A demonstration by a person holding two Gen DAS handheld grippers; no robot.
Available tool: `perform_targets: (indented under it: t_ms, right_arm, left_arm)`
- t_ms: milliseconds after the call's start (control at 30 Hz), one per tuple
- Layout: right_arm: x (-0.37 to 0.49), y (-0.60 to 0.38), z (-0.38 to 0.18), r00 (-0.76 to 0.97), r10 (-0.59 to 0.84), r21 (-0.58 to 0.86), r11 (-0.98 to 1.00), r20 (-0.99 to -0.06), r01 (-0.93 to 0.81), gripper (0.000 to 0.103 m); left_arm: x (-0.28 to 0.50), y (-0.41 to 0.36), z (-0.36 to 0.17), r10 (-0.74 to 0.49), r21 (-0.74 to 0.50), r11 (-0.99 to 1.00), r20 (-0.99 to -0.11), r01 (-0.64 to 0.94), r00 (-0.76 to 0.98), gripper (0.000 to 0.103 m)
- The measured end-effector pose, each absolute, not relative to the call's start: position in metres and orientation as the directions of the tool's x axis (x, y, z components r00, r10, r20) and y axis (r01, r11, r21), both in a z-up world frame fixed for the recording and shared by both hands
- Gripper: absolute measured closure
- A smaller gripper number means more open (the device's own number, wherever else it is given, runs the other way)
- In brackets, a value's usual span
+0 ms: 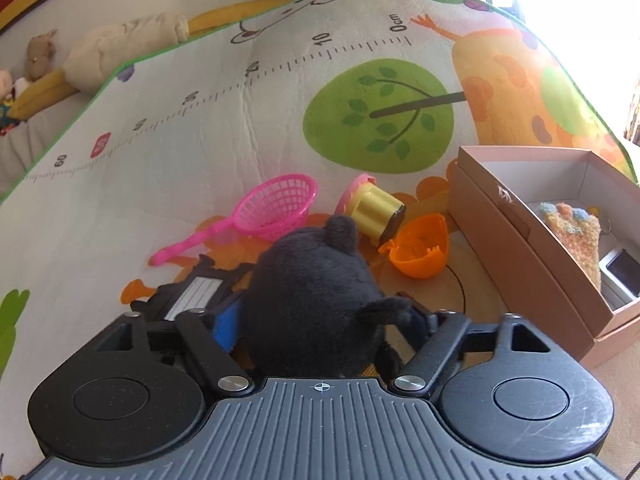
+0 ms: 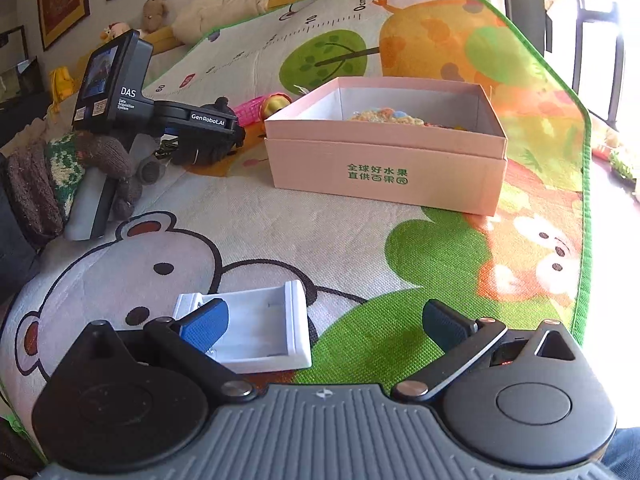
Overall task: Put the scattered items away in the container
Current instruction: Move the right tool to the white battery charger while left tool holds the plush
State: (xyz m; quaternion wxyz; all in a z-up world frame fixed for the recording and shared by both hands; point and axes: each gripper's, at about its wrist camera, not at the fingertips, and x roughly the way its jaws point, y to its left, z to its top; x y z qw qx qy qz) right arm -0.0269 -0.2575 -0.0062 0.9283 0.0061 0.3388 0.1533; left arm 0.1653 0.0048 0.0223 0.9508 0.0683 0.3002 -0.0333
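Observation:
In the left wrist view my left gripper [image 1: 320, 320] is shut on a black plush toy [image 1: 312, 292] that fills the space between its fingers, low over the play mat. Beyond it lie a pink toy strainer [image 1: 276, 208], a yellow and pink toy cupcake [image 1: 372, 210] and an orange plastic shell [image 1: 420, 248]. The pink cardboard box [image 1: 516, 236] stands to the right and holds a knitted pouch [image 1: 572, 228]. In the right wrist view my right gripper [image 2: 324, 320] is open above a white plastic tray [image 2: 260, 324] on the mat. The box [image 2: 384, 168] lies ahead of it.
The other hand-held gripper [image 2: 172, 120], held by a gloved hand [image 2: 72, 172], shows at the left of the right wrist view. Plush toys [image 2: 156, 12] and cushions line the far wall. The mat's green edge [image 2: 584, 200] runs along the right, with floor beyond.

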Motion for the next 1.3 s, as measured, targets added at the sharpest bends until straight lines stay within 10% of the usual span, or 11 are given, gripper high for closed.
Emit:
perform_targets:
  t_ms: [467, 567, 867, 1167, 1300]
  right_arm:
    - [-0.057, -0.282, -0.009, 0.756, 0.271, 0.149, 0.962, -0.596, -0.228, 0.000]
    - [-0.058, -0.282, -0.009, 0.758, 0.258, 0.144, 0.966, -0.599, -0.214, 0.000]
    - [-0.065, -0.272, -0.013, 0.755, 0.213, 0.053, 0.971, -0.620, -0.231, 0.000]
    - [-0.066, -0.269, -0.016, 0.762, 0.194, 0.023, 0.973, -0.617, -0.229, 0.000]
    - [-0.067, -0.269, -0.016, 0.765, 0.198, 0.022, 0.972, -0.612, -0.234, 0.000]
  left_arm:
    - [-0.001, -0.041, 0.033, -0.193, 0.483, 0.707, -0.571, 0.517, 0.798, 0.027]
    - [-0.033, -0.049, 0.034, -0.276, 0.463, 0.663, -0.579, 0.588, 0.768, 0.008]
    - [-0.067, -0.068, 0.033, -0.508, 0.147, 0.678, -0.615, 0.720, 0.603, 0.007]
    - [-0.043, -0.037, 0.054, -0.315, 0.179, 0.880, -0.474, 0.440, 0.822, 0.002]
    - [-0.003, -0.001, 0.048, -0.266, -0.017, 0.951, -0.549, 0.308, 0.792, 0.002]
